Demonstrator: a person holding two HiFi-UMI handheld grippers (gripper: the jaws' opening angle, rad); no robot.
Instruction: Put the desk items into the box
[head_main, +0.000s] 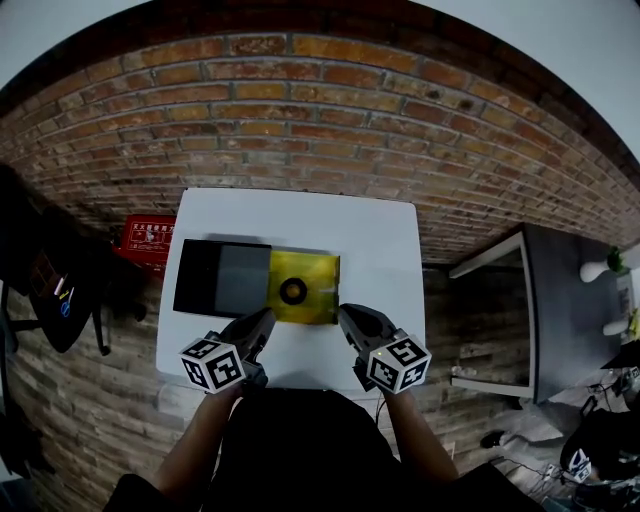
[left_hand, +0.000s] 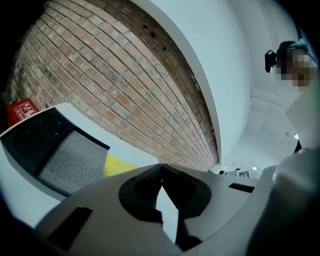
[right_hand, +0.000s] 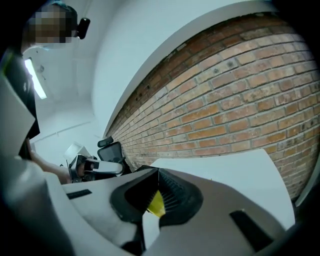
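Left claw (left_hand: 160, 166) closed, tips meeting, empty, right claw (right_hand: 158, 171) closed, empty, both above white table (head_main: 385, 240)

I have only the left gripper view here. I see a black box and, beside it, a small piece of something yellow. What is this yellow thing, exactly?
Observer: In the head view it is a flat yellow square lying on the white table, with a dark ring at its middle.
Operator: And where is the right gripper? I do not see it.
Observer: The right gripper is at the square's near right corner, across from the left gripper.
Operator: Does it hold something?
Observer: Its own view shows the jaws shut, tips together. Nothing looks pinched; some yellow only shows through the gap behind the tips.
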